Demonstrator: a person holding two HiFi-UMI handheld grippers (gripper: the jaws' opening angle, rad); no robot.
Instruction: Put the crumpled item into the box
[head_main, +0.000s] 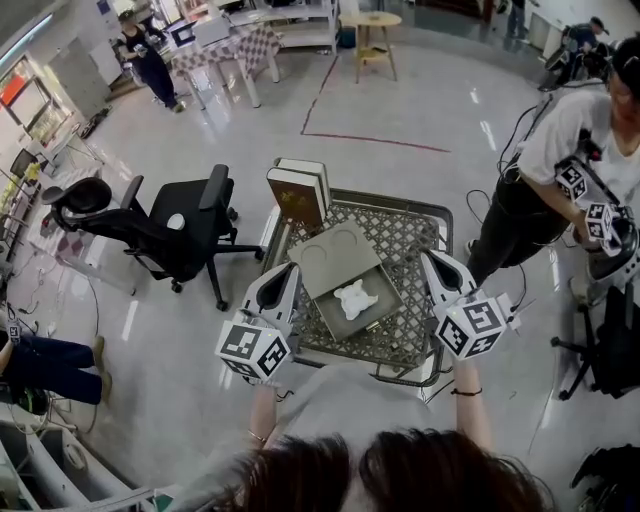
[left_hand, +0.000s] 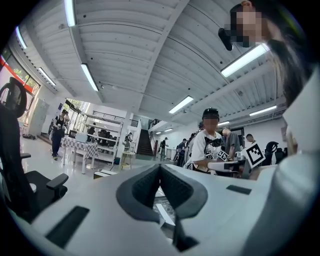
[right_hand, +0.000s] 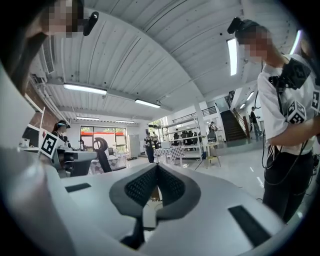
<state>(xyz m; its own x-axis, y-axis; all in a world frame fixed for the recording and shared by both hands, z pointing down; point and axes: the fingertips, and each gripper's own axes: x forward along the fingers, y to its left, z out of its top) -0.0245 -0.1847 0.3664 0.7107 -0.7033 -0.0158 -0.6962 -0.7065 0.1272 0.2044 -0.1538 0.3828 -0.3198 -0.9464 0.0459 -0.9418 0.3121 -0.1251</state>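
A white crumpled item (head_main: 355, 299) lies inside the open grey box (head_main: 372, 318), whose lid (head_main: 333, 256) is folded back, on the patterned table (head_main: 400, 240). My left gripper (head_main: 279, 283) hovers at the box's left side, tips pointing away from me, jaws shut and empty. My right gripper (head_main: 438, 270) hovers at the box's right side, also shut with nothing in it. In the left gripper view the jaws of the left gripper (left_hand: 160, 167) meet at the tip. The right gripper view shows the right gripper (right_hand: 156, 167) likewise closed, looking out over the room.
Two brown books (head_main: 300, 190) stand at the table's far left corner. A black office chair (head_main: 165, 225) is on the left. A person in a white shirt (head_main: 560, 170) with marker cubes stands at the right. A small wooden table (head_main: 371, 40) stands farther back.
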